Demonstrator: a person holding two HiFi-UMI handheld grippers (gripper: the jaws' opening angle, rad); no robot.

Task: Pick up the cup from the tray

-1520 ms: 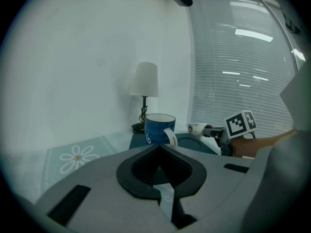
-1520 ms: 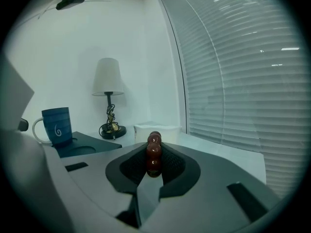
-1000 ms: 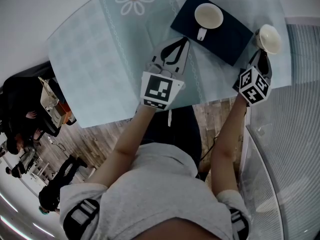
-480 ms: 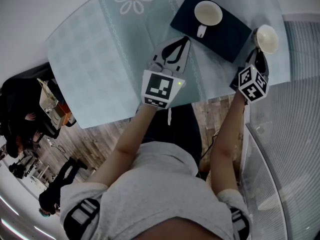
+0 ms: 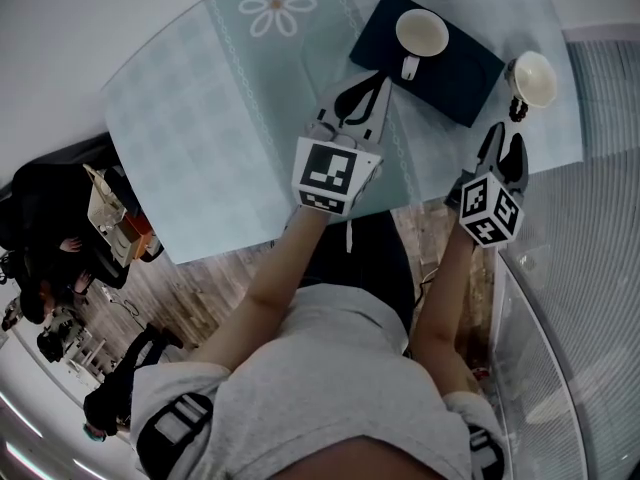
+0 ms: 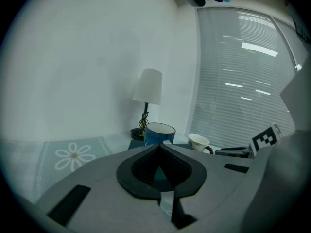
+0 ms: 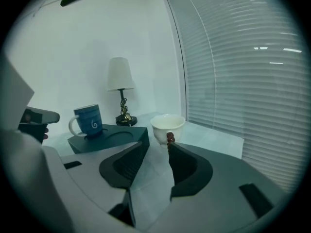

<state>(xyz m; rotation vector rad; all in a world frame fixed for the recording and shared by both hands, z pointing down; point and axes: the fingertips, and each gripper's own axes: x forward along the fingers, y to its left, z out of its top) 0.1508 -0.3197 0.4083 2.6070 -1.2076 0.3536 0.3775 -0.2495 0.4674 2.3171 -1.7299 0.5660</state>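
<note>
A dark tray (image 5: 455, 73) lies on the pale tablecloth with a blue cup (image 5: 421, 33) standing on it. The blue cup (image 7: 89, 121) has a white handle. A white cup (image 5: 532, 78) stands on the cloth to the right of the tray, off it. My right gripper (image 5: 505, 136) sits just short of the white cup (image 7: 167, 127); its jaws are opening, nothing is between them and the pads touch nothing. My left gripper (image 5: 377, 76) is shut and empty, its tip at the tray's near edge, pointing at the blue cup (image 6: 159, 132).
A table lamp (image 7: 120, 76) stands behind the tray (image 7: 109, 137). The tablecloth (image 5: 200, 118) has a daisy print (image 5: 282, 6) at the far left. Window blinds (image 7: 243, 57) run along the right side, close to the table's edge. People are on the wooden floor at lower left (image 5: 60, 298).
My right gripper has opened and drawn back toward me, leaving the white cup standing on the cloth. The left gripper has hardly moved.
</note>
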